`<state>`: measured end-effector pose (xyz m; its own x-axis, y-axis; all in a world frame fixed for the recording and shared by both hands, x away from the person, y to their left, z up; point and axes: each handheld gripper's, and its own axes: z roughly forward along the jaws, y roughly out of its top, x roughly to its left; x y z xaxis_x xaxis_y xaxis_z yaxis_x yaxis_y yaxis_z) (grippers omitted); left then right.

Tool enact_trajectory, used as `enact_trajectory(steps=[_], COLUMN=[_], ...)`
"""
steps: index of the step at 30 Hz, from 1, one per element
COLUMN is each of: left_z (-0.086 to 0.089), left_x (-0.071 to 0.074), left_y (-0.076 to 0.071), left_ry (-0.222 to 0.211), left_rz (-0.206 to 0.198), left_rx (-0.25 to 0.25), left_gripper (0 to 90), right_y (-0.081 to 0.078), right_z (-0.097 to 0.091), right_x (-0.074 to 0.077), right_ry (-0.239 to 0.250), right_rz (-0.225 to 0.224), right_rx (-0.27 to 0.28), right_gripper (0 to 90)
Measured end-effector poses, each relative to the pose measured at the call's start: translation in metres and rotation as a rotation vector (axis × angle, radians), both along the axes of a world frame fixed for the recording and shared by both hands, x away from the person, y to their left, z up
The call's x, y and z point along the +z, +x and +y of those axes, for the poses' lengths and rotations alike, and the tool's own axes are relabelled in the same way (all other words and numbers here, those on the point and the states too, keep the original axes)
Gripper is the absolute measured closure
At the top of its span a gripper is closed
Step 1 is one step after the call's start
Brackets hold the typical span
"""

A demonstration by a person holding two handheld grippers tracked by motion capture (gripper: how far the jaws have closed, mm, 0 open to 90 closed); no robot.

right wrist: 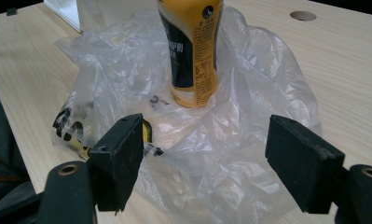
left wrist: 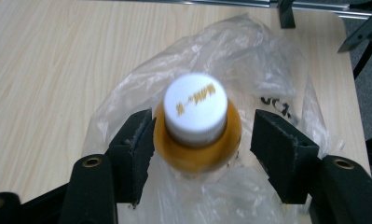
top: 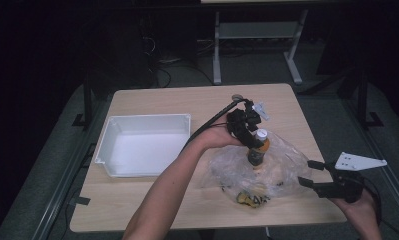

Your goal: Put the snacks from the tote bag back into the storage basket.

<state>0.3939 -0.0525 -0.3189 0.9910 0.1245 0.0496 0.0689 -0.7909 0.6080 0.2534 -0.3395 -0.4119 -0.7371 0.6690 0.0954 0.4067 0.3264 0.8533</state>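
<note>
So the left gripper point(left wrist: 200, 140) is straddling the neck of the yellow bottle point(left wrist: 197, 144), just under its white cap point(left wrist: 196, 106), with the bottle standing upright on the crumpled plastic bag point(left wrist: 263, 70). One pad looks like it's touching the bottle's shoulder, while the other pad point(left wrist: 281, 149) has a clear gap beside it, so I'd call this not properly gripped yet: jaws fairly wide with the bottle between them, not clamped. If the idea is to lift the bottle out and take it over to the white bin point(top: 142, 145), I'd centre the neck between the pads first and then squeeze evenly; closing off-centre will probably just shove the bottle sideways and tip it, since the bag underneath is a soft, slippery base. Gripping below the cap's rim seems smart, because the rim gives the pads something to catch on. The right gripper point(right wrist: 204, 158) is hanging wide open with nothing in it, low over the near edge of the bag. I'd pinch that bag edge or press it down so the plastic doesn't ride up with the bottle.
</note>
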Motion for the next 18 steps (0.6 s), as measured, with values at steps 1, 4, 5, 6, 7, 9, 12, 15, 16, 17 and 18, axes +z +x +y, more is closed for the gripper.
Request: enact_trajectory(steps=[1, 4, 5, 6, 7, 9, 12, 15, 16, 17, 18], left_z=[-0.002, -0.007, -0.009, -0.01, -0.011, -0.012, -0.014, -0.013, -0.013, -0.013, -0.013], left_x=[0.001, 0.002, 0.002, 0.001, 0.001, -0.001, -0.001, -0.001, -0.001, -0.001, -0.001], left_y=[0.001, 0.003, 0.003, 0.004, 0.004, 0.006, 0.007, 0.008, 0.009, 0.01, 0.01], left_ry=[0.008, 0.02, 0.024, 0.031, 0.038, 0.052, 0.047, 0.052, 0.056, 0.057, 0.053], left_rz=[-0.005, -0.001, 0.003, 0.008, 0.007, 0.017, 0.021, 0.023, 0.023, 0.025, 0.031], left_rx=[-0.004, -0.009, -0.016, -0.022, -0.023, -0.031, -0.041, -0.043, -0.044, -0.044, -0.042], left_gripper=[39.5, 40.8, 41.2, 42.1, 43.2, 44.7, 48.3, 51.5, 52.8, 53.9, 54.7], right_y=[0.0, 0.0, 0.0, 0.0, 0.0, 0.0, 0.0, 0.001, 0.0, 0.0, 0.0], right_z=[0.0, 0.001, 0.001, 0.001, 0.001, 0.0, 0.001, 0.001, 0.001, 0.001, 0.001], right_x=[0.0, 0.0, 0.0, 0.0, 0.0, 0.0, -0.001, -0.001, 0.0, 0.0, 0.0], right_ry=[0.001, -0.006, -0.006, -0.004, -0.003, -0.002, -0.005, -0.004, -0.004, -0.005, -0.005], right_rz=[0.0, -0.001, -0.001, -0.001, -0.001, -0.001, 0.002, -0.002, -0.002, -0.003, -0.002], right_rx=[0.002, 0.003, 0.003, 0.003, 0.002, 0.002, 0.003, 0.005, 0.005, 0.006, 0.005], right_gripper=[27.0, 27.0, 27.0, 27.0, 27.0, 27.1, 27.1, 27.2, 27.2, 27.2, 27.2])
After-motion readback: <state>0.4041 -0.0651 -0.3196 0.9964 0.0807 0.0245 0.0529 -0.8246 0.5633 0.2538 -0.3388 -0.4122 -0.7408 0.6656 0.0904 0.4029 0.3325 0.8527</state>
